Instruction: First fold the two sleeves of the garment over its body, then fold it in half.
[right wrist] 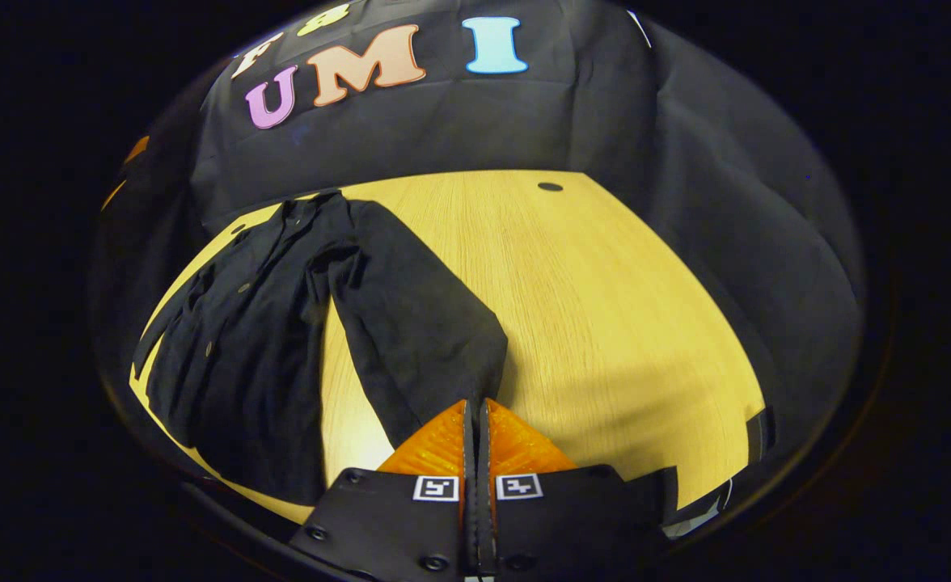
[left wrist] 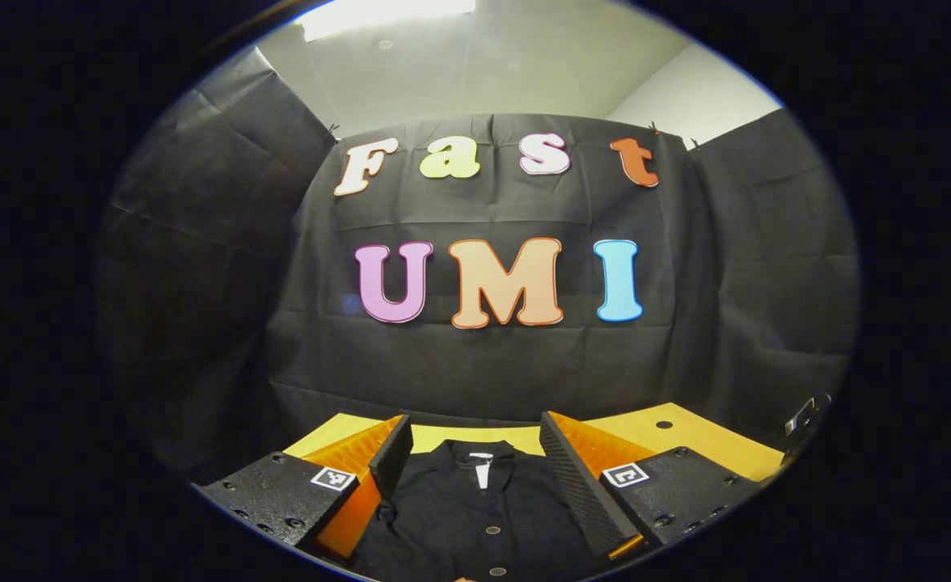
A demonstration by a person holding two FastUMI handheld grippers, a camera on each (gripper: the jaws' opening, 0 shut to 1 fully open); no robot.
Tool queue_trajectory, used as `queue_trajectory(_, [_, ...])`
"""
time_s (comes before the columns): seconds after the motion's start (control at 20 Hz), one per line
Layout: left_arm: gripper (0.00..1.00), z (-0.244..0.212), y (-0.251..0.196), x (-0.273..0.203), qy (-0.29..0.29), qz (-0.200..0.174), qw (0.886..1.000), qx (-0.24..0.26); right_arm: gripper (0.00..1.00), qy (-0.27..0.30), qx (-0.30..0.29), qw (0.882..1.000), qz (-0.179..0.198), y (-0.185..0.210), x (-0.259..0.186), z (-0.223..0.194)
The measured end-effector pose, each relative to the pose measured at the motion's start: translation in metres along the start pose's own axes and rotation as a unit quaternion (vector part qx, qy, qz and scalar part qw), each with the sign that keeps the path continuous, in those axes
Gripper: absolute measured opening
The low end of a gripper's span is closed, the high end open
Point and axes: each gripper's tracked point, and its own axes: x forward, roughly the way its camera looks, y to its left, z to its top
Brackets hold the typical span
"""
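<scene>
Black shirt (right wrist: 257, 339) lies on the tabletop (right wrist: 605, 307); right gripper (right wrist: 475, 404) jaws clenched at its sleeve (right wrist: 419, 323) cuff, left gripper (left wrist: 475, 461) jaws released.

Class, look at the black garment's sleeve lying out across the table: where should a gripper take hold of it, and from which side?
Probably at the cuff end of the sleeve, coming from the bare table side. It slants away from the garment's body, so its free end swings over.
</scene>
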Motion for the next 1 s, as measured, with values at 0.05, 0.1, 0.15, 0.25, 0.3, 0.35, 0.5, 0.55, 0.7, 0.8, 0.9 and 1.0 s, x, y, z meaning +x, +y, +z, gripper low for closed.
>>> queue_trajectory(0.05, [0.98, -0.002, 0.006, 0.0, 0.004, 0.0, 1.0, 0.001, 0.03, -0.021, 0.011, 1.0, 0.001, 0.006, -0.004, 0.014])
queue_trajectory(0.1, [0.98, -0.003, 0.015, -0.002, 0.007, 0.001, 1.0, 0.003, 0.03, -0.046, 0.024, 0.999, 0.002, 0.013, -0.01, 0.035])
queue_trajectory(0.15, [0.97, 0.002, 0.027, -0.006, 0.001, 0.004, 1.0, 0.003, 0.02, -0.078, 0.033, 0.996, 0.002, 0.024, -0.017, 0.063])
queue_trajectory(0.25, [0.98, 0.007, 0.042, -0.01, -0.005, 0.007, 1.0, 0.006, 0.02, -0.107, 0.034, 0.994, 0.005, 0.042, -0.025, 0.093])
queue_trajectory(0.3, [0.94, 0.006, 0.054, -0.013, -0.008, 0.009, 1.0, 0.012, 0.02, -0.129, 0.035, 0.991, 0.009, 0.054, -0.029, 0.112])
queue_trajectory(0.35, [0.97, 0.007, 0.063, -0.015, -0.01, 0.009, 1.0, 0.016, 0.02, -0.15, 0.033, 0.988, 0.012, 0.069, -0.034, 0.135])
queue_trajectory(0.5, [0.96, 0.006, 0.098, -0.017, -0.007, 0.01, 1.0, 0.02, 0.02, -0.187, 0.031, 0.982, 0.023, 0.111, -0.042, 0.175])
queue_trajectory(0.55, [0.96, 0.006, 0.11, -0.017, -0.006, 0.013, 1.0, 0.018, 0.02, -0.194, 0.029, 0.98, 0.027, 0.126, -0.044, 0.184])
queue_trajectory(0.7, [0.97, -0.006, 0.163, -0.023, 0.005, 0.032, 0.999, 0.012, 0.02, -0.213, 0.013, 0.976, 0.047, 0.191, -0.043, 0.207])
queue_trajectory(0.8, [0.97, -0.013, 0.194, -0.028, 0.011, 0.041, 0.999, 0.016, 0.02, -0.218, 0.001, 0.974, 0.059, 0.229, -0.04, 0.216])
queue_trajectory(0.9, [0.98, -0.019, 0.214, -0.029, 0.017, 0.043, 0.999, 0.017, 0.02, -0.219, -0.005, 0.973, 0.068, 0.258, -0.036, 0.218])
queue_trajectory(1.0, [0.98, -0.026, 0.236, -0.03, 0.025, 0.047, 0.998, 0.017, 0.02, -0.22, -0.015, 0.972, 0.08, 0.293, -0.034, 0.221])
